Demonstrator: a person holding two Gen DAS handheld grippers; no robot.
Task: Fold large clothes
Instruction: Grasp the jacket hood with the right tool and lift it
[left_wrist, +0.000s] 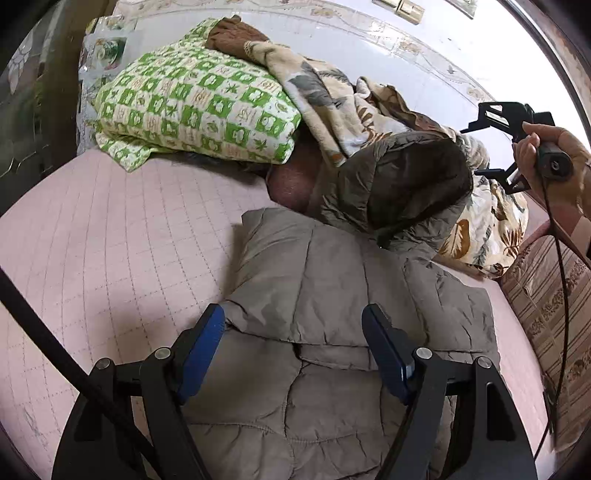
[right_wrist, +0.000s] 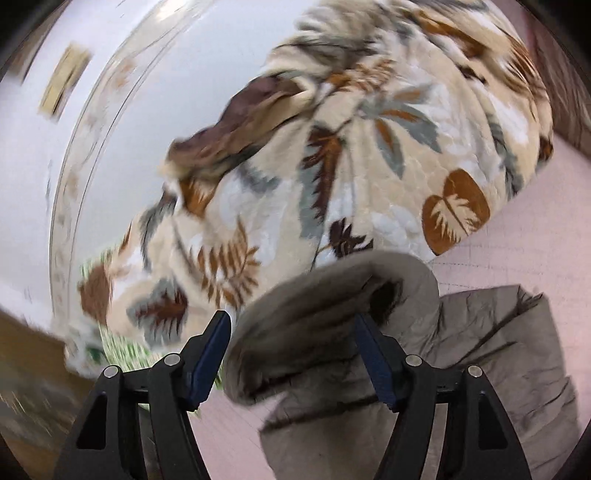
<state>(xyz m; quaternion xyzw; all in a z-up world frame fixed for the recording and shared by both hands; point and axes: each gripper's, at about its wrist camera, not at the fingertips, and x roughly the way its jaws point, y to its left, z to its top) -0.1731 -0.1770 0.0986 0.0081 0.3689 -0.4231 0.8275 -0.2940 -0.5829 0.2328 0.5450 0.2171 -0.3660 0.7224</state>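
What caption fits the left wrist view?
Open left gripper hovers over the grey padded jacket on the pink bed; bedding piled behind.

Even, soft daylight, mild shadows; left wrist view sharp; right wrist view motion-blurred, worst at left; fisheye bending and dark vignette at edges.

Jacket (left_wrist: 332, 295) on bed (left_wrist: 110, 240); blankets (left_wrist: 199, 103) behind.
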